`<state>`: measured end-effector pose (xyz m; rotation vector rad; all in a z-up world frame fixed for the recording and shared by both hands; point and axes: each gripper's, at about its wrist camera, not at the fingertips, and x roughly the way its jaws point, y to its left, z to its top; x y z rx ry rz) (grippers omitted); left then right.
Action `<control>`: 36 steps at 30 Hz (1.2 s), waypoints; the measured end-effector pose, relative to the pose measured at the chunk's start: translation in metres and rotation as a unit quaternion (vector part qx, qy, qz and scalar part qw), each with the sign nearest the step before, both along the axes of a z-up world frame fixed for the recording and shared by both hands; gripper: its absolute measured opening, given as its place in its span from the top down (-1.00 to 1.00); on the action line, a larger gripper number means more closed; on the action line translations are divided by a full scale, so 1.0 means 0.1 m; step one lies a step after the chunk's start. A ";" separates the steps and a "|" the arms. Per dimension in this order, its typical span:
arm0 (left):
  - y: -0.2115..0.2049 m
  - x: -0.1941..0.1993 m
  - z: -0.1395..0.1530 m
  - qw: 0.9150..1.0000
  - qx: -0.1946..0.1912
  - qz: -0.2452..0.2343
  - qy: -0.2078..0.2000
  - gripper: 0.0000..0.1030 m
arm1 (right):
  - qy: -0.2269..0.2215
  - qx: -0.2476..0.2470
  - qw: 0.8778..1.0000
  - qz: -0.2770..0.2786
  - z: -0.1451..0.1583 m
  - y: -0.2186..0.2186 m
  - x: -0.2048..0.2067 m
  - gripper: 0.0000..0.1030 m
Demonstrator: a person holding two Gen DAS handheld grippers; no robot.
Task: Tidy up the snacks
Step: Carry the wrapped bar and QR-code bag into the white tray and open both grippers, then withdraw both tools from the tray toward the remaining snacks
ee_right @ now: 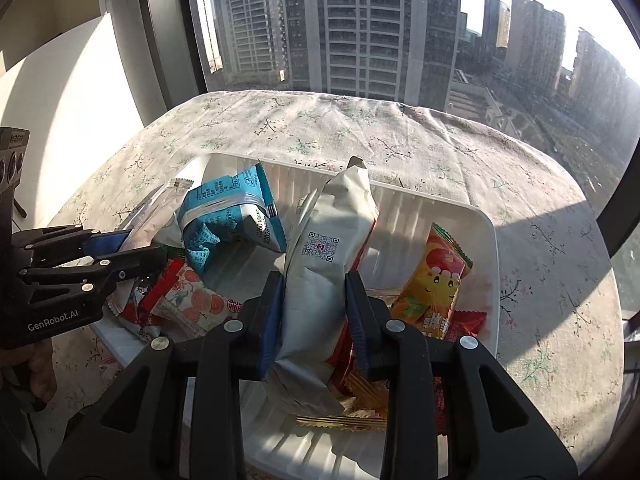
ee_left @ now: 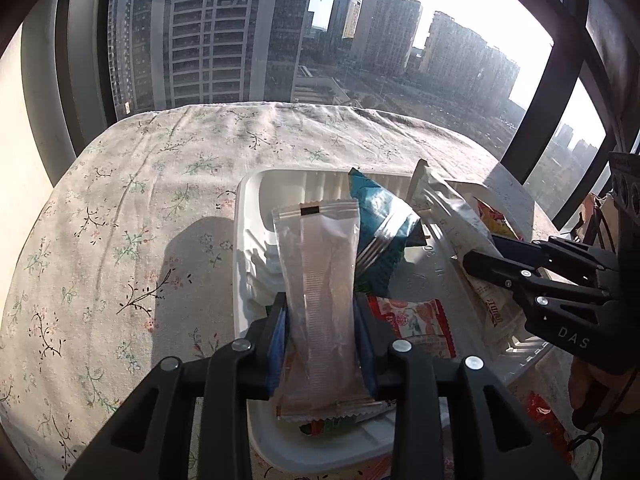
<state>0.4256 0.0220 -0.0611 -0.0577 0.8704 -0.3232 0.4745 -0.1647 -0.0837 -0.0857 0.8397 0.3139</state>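
Over the white tray (ee_left: 244,248), both hand-held grippers clamping packets, lower ends hidden.

You have one white tray (ee_right: 491,240) and two claws, the left (ee_left: 322,332) and the right (ee_right: 314,312). Each claw grips one packet: a clear one (ee_left: 320,280) and a white one (ee_right: 324,256). One blue packet (ee_right: 228,216) and one orange packet (ee_right: 432,284) also show.

Both grippers, left gripper (ee_left: 322,334) and right gripper (ee_right: 314,316), are showing black plastic frames, silver round screws, blue finger pads (ee_right: 269,312) and white lettering; bare skin is showing behind.
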 end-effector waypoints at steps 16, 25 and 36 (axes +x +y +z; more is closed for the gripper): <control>0.04 -0.14 0.19 0.999 -0.015 0.000 -0.032 -0.34 | -0.026 0.012 1.000 -0.004 0.19 -0.11 -0.21 -0.15; 0.04 -0.30 0.40 0.998 -0.032 -0.013 -0.057 -0.99 | -0.132 0.092 0.987 -0.014 0.76 -0.58 -1.19 -0.78; -0.07 -0.94 0.67 0.997 0.012 -0.027 -0.078 -0.99 | -0.126 0.174 0.975 -0.057 0.55 -1.16 -2.37 -0.86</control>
